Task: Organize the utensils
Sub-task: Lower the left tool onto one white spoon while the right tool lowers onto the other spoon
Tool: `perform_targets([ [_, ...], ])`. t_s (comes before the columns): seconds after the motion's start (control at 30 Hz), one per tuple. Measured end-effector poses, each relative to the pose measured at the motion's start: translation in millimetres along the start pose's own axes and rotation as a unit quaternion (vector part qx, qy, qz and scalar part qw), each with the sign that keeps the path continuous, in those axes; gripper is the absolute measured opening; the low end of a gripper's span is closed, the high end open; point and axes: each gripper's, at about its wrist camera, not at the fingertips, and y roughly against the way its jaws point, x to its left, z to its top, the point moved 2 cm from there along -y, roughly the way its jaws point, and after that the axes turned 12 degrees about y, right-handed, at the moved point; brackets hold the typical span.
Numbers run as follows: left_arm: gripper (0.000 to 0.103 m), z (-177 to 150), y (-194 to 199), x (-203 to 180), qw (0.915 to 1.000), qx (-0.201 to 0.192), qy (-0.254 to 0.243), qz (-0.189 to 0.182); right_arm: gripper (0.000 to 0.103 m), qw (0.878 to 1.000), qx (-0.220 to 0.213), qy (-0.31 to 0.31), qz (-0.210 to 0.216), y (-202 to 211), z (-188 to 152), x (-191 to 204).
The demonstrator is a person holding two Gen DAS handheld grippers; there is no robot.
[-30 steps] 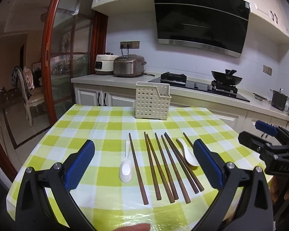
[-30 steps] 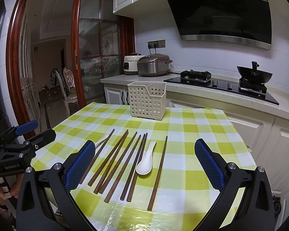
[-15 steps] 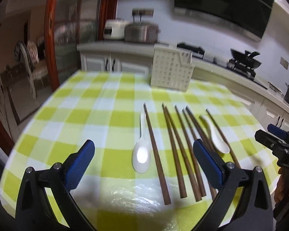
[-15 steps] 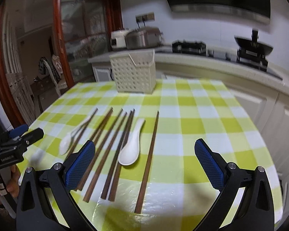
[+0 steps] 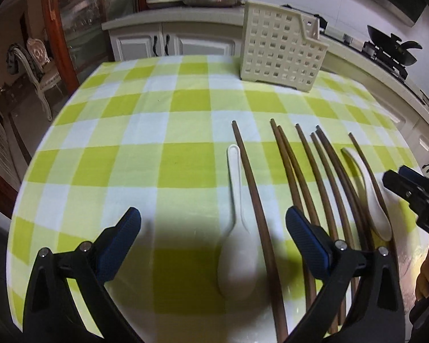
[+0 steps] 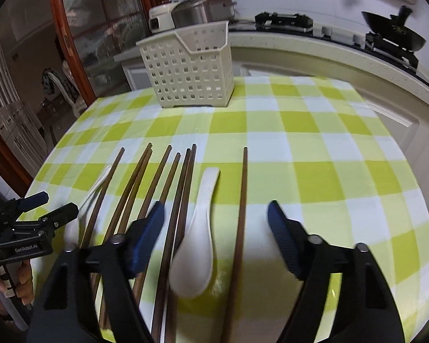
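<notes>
Several brown chopsticks and two white spoons lie on the green checked tablecloth. My left gripper is open, low over the left spoon and the leftmost chopstick. My right gripper is open, low over the right spoon and the rightmost chopstick. The other spoon lies at the left. A cream perforated utensil basket stands at the far side of the table; it also shows in the right wrist view.
The right gripper shows at the right edge of the left wrist view; the left one shows at the left edge of the right wrist view. A kitchen counter with a rice cooker and stove lies beyond the table.
Both grippers have moved forward and down toward the table, so the spoons and chopsticks now lie between their open fingers. The utensils have not moved.
</notes>
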Motion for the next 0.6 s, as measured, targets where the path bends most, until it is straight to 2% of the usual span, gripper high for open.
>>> perform_targets([
  [0.07,0.081,3.6,-8.3,-0.4,0.9999,0.016,-0.002,-0.005,0.055,1.0,0.02,0.004,-0.002,-14.2,6.6,1.3],
  [0.2,0.065,8.3,-20.4,-3.2,0.9992,0.036,-0.003,-0.02,0.04,0.999,0.05,0.015,-0.003,-31.7,13.4,7.1],
  [0.43,0.057,17.4,-27.1,-13.5,0.9984,0.04,-0.021,-0.033,0.032,0.996,0.083,0.025,-0.005,-49.6,20.5,8.2],
  [0.6,0.046,18.8,-31.9,-12.7,0.9976,0.054,-0.02,-0.037,0.03,0.995,0.09,0.03,0.006,-56.9,20.3,11.0],
])
